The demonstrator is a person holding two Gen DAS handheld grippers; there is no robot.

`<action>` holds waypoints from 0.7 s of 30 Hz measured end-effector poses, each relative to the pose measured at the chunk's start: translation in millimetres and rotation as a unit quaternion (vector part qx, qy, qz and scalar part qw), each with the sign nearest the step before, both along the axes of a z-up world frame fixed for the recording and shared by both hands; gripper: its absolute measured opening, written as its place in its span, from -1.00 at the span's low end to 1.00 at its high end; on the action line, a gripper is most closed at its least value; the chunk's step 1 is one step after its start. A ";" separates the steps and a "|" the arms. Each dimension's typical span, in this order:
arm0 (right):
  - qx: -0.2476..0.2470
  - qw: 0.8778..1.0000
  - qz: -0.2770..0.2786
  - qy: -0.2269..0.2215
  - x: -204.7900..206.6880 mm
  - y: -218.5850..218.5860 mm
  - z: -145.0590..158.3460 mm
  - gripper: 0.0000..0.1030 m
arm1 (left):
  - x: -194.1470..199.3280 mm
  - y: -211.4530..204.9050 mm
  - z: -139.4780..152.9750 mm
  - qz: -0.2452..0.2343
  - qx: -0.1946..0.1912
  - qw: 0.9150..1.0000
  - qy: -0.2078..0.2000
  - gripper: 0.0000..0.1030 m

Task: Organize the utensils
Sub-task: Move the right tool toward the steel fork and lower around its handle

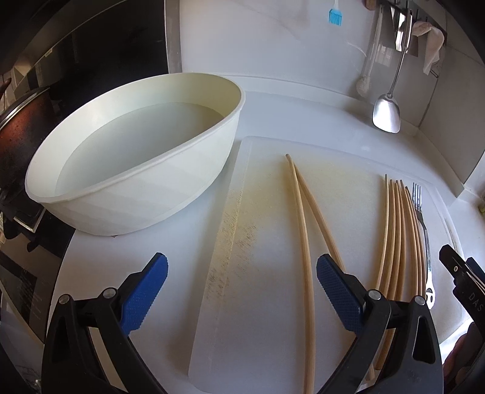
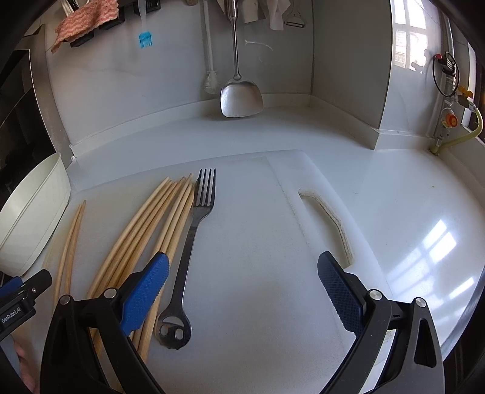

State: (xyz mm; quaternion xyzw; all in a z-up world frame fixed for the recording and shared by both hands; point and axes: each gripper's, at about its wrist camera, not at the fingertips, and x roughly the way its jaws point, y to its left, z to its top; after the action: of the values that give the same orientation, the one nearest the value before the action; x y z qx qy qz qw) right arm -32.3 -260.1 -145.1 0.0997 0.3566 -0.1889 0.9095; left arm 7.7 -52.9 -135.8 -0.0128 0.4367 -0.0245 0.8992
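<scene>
On a white cutting board (image 1: 266,303) (image 2: 257,272) lie a pair of wooden chopsticks (image 1: 301,218) (image 2: 70,242), a bundle of several more chopsticks (image 1: 397,230) (image 2: 145,230) and a metal fork (image 1: 423,224) (image 2: 189,242). My left gripper (image 1: 242,291) hovers open above the board's near part, the pair running under its right finger. My right gripper (image 2: 242,291) is open over bare board, its left finger above the bundle, just left of the fork's handle. Neither holds anything. The right gripper's edge (image 1: 460,272) shows in the left wrist view.
A large white oval basin (image 1: 136,157) (image 2: 33,212) sits left of the board. A steel spatula (image 1: 386,109) (image 2: 239,94), a blue brush (image 1: 335,15) (image 2: 145,39) and a cloth (image 2: 88,18) hang on the back wall. A dark stove with a pot (image 1: 18,130) is at far left.
</scene>
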 end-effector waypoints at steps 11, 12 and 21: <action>-0.010 0.999 -0.017 0.034 21.2 -2.4 -10.5 0.82 | 10.9 -2.5 -10.6 -0.003 0.003 1.000 0.009 0.88; -0.013 0.999 -0.017 0.035 22.5 -1.8 -10.4 0.82 | 11.7 -2.7 -11.5 -0.004 0.002 1.000 0.010 0.88; -0.027 0.998 -0.007 0.047 32.5 -1.8 -12.5 0.82 | 19.3 -5.9 -17.7 -0.003 -0.008 1.000 0.020 0.89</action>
State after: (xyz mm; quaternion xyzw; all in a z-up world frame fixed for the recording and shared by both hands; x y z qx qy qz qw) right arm 0.2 -261.9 -157.6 0.0683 0.3927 -0.2097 0.8928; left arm 27.0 -58.8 -153.5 -0.0185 0.4542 -0.0307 0.8902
